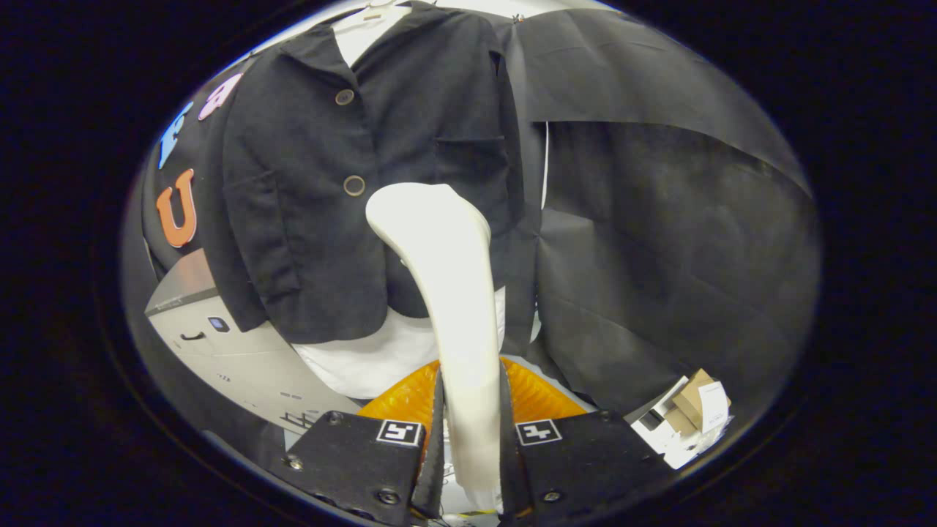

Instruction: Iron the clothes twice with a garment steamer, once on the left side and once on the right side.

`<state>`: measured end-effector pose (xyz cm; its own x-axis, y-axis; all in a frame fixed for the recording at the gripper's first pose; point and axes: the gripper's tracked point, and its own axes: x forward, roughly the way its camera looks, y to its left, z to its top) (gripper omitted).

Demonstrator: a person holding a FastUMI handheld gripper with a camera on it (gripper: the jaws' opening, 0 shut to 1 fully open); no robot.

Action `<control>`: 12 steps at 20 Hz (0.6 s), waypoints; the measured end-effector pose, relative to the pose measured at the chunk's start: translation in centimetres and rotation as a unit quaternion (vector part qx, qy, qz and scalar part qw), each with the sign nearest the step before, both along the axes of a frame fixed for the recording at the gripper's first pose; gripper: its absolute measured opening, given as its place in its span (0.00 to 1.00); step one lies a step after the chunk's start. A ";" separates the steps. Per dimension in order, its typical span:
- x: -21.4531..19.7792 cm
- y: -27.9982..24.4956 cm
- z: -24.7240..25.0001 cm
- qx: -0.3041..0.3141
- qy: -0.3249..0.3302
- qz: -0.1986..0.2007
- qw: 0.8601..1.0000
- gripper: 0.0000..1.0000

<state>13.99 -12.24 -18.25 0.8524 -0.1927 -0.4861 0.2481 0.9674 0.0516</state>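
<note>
A dark jacket (307, 190) with two brown buttons hangs on a hanger over a white garment (366, 359) against the booth wall. My gripper (470, 410) is shut on the cream handle of the garment steamer (446, 293), both fingers pressing its sides. The steamer rises from between the fingers and curves up; its head sits in front of the jacket's lower middle, just right of the lower button (354, 185). I cannot tell whether the head touches the cloth.
An orange ribbed object (410, 399) lies just beyond the fingers below the garments. A light grey cabinet (219, 344) stands lower left of the jacket. Cardboard and white packaging (688, 417) sit low on the right. Black cloth (659, 241) hangs right of the jacket.
</note>
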 end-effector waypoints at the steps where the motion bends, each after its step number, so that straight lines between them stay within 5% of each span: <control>1: -0.7 0.3 0.7 0.000 -0.006 0.003 1.000 0.34; 12: -9.4 7.4 7.8 -0.014 -0.069 0.061 0.996 0.34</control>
<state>4.58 -4.80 -10.41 0.9283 -0.0957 -0.3593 0.1212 0.9914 0.0492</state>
